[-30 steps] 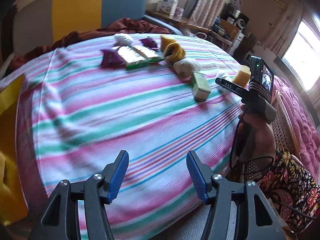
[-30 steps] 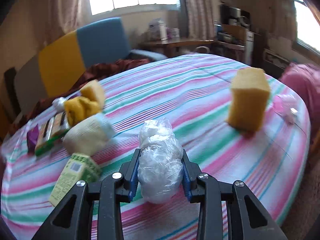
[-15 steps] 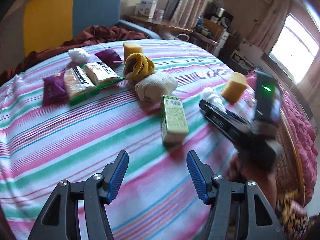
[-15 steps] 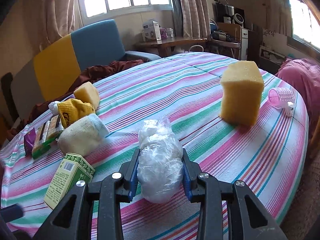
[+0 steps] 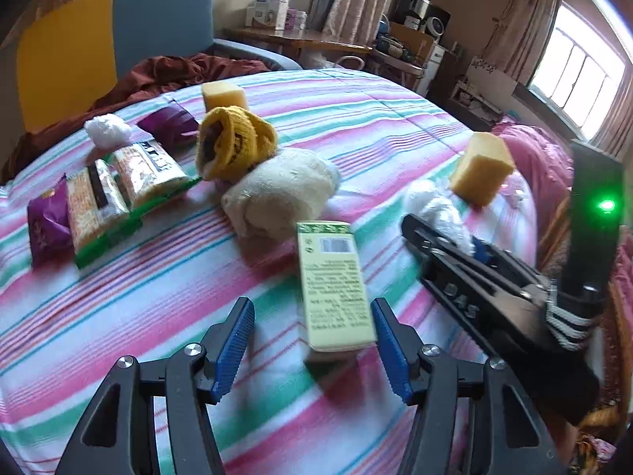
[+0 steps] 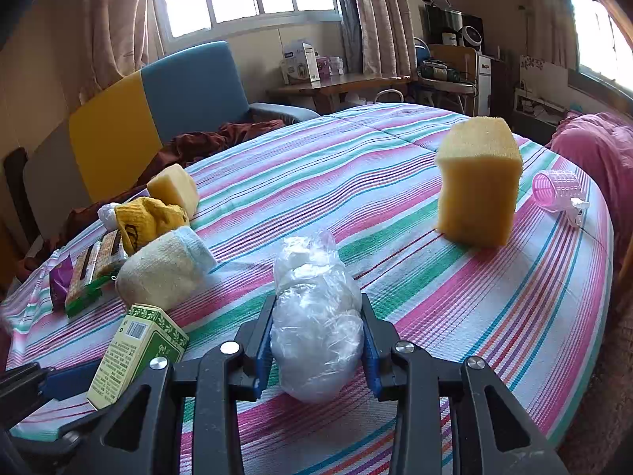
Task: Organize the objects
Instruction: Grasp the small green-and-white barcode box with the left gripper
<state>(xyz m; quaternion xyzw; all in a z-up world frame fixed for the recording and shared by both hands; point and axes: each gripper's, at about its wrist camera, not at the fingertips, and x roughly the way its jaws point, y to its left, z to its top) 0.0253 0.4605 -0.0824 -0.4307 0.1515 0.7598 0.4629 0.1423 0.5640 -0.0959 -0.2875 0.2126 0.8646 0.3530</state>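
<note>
A pale green carton (image 5: 336,289) lies flat on the striped tablecloth (image 5: 138,308). My left gripper (image 5: 312,340) is open, and the carton's near end sits between its blue pads, close to the right one. My right gripper (image 6: 316,328) is shut on a crumpled clear plastic bag (image 6: 312,277) that rests on the cloth. In the left wrist view the right gripper (image 5: 455,245) and its bag (image 5: 439,206) show just right of the carton. A blue pad (image 6: 67,380) of the left gripper shows beside the carton (image 6: 134,348).
Behind the carton lie a cream sock roll (image 5: 281,194), a yellow sock (image 5: 233,146), snack packs (image 5: 118,186), purple packets (image 5: 47,229) and a white wad (image 5: 107,128). Yellow sponges (image 6: 478,182) (image 6: 174,190) and a pink roller (image 6: 558,190) stand farther off. A yellow-blue chair (image 6: 158,118) is behind the table.
My left gripper has swept right across the table and down to the green carton, which now lies between its open jaws. The right gripper and its bag have stayed put.
</note>
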